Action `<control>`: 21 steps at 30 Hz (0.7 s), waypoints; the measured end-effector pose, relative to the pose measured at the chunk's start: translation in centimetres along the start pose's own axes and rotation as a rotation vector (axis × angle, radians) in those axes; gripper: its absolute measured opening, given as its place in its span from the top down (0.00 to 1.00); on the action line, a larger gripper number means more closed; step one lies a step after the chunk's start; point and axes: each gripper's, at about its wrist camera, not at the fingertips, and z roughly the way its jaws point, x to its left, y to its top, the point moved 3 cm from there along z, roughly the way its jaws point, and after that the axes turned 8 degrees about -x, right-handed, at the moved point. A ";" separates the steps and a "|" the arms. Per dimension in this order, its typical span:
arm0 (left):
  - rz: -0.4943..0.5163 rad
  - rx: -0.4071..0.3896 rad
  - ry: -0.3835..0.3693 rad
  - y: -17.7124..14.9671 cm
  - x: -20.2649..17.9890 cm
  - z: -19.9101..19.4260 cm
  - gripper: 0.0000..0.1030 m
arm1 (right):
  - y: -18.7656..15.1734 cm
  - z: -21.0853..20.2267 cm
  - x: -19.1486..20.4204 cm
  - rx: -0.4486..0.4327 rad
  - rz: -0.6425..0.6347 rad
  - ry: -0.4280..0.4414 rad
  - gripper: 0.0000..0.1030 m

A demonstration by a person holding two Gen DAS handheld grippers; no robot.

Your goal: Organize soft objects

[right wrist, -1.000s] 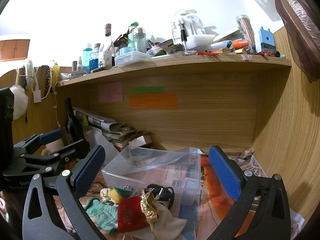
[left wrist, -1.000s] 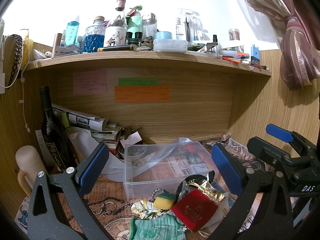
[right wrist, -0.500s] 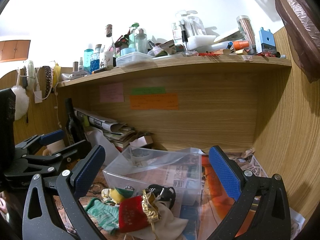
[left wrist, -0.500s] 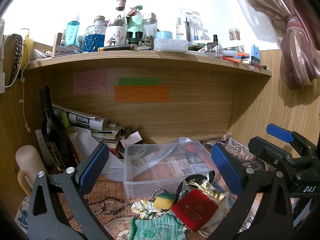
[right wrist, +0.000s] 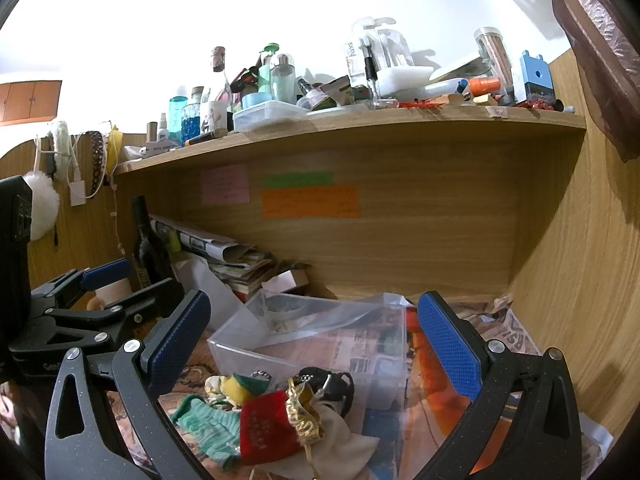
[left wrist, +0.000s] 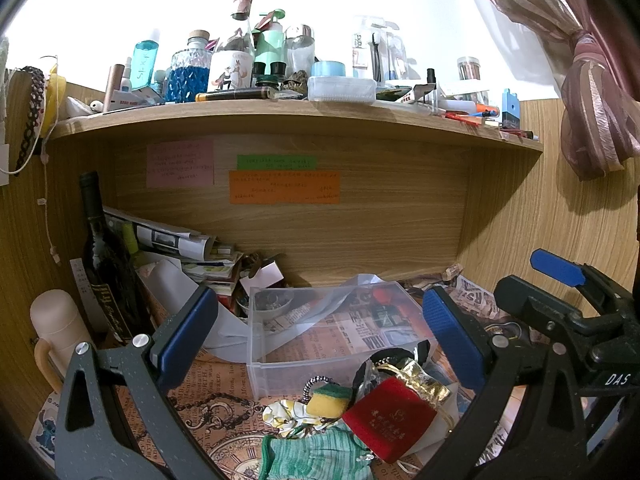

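Note:
A heap of soft things lies on the desk in front of a clear plastic bin [left wrist: 336, 336]: a red pouch with gold trim [left wrist: 390, 416], a green striped cloth [left wrist: 316, 456], a yellow-green sponge [left wrist: 326, 400], a white cloth bag [right wrist: 344, 436] and a black band [right wrist: 332, 384]. My left gripper [left wrist: 320, 336] is open and empty, held above and behind the heap. My right gripper [right wrist: 316, 340] is open and empty, also above the heap. The bin [right wrist: 320, 344], red pouch [right wrist: 268, 428] and green cloth [right wrist: 204, 428] show in the right wrist view too.
A dark wine bottle [left wrist: 102, 256], a stack of papers [left wrist: 176, 240] and a beige flask [left wrist: 56, 328] stand at the back left. A crowded wooden shelf [left wrist: 280, 114] overhangs the desk. A wood wall [right wrist: 580, 280] closes the right side.

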 end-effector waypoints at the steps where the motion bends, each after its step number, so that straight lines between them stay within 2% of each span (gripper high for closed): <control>1: -0.002 0.003 -0.002 -0.1 0.0 0.1 0.00 | -0.1 0.1 -0.1 0.002 0.001 0.003 0.00; 9: -0.015 0.050 -0.011 -1.2 0.8 0.9 0.00 | -1.3 1.1 -0.1 0.050 0.006 0.019 0.00; 10: -0.015 0.061 -0.012 -1.5 0.8 1.0 0.01 | -1.6 1.1 -0.2 0.059 0.006 0.021 0.00; 11: -0.011 0.074 -0.012 -1.9 0.9 1.1 0.06 | -2.0 1.2 -0.3 0.075 0.006 0.023 0.00; 13: -0.007 0.111 -0.012 -2.7 1.1 1.5 0.15 | -2.8 1.4 -0.4 0.104 0.003 0.024 0.03; 15: -0.009 0.156 -0.015 -3.9 1.4 1.9 0.16 | -3.6 1.7 -0.5 0.144 0.003 0.029 0.10; 21: -0.023 0.262 -0.025 -7.0 2.1 2.5 0.25 | -6.2 2.4 -0.8 0.259 0.028 0.067 0.22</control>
